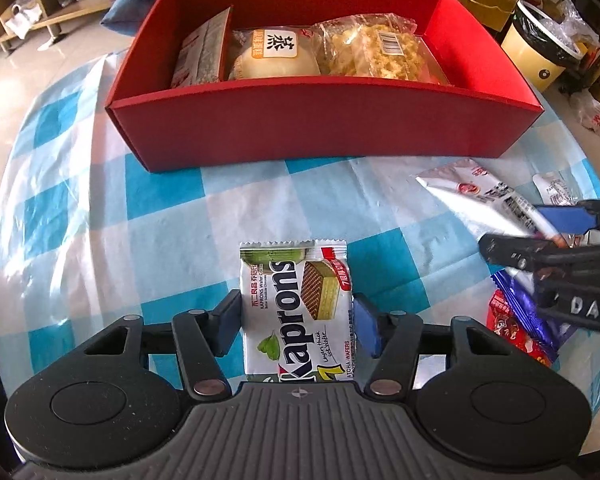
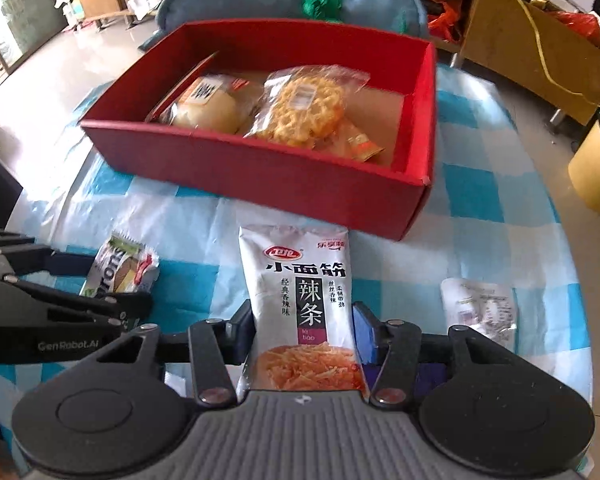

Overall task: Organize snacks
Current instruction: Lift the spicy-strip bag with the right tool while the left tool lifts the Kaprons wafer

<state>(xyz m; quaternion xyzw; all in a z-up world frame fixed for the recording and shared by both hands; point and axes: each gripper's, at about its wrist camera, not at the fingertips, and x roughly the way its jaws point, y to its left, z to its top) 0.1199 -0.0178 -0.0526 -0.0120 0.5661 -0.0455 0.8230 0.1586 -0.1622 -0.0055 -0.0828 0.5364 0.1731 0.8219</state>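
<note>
Both grippers clamp snack packets, red box straight ahead.

Left gripper [image 1: 296,322] pinches the Kaprons wafer pack [image 1: 296,308]; right gripper [image 2: 304,332] grips the spicy-strip pouch [image 2: 302,304]. Each packet's long axis points at the red box [image 1: 324,128], which already holds 3 snacks. The right pouch looks nearer its wall.

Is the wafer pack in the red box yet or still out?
Out. The wafer pack is between the left gripper pads, on the near side of the red box.
</note>
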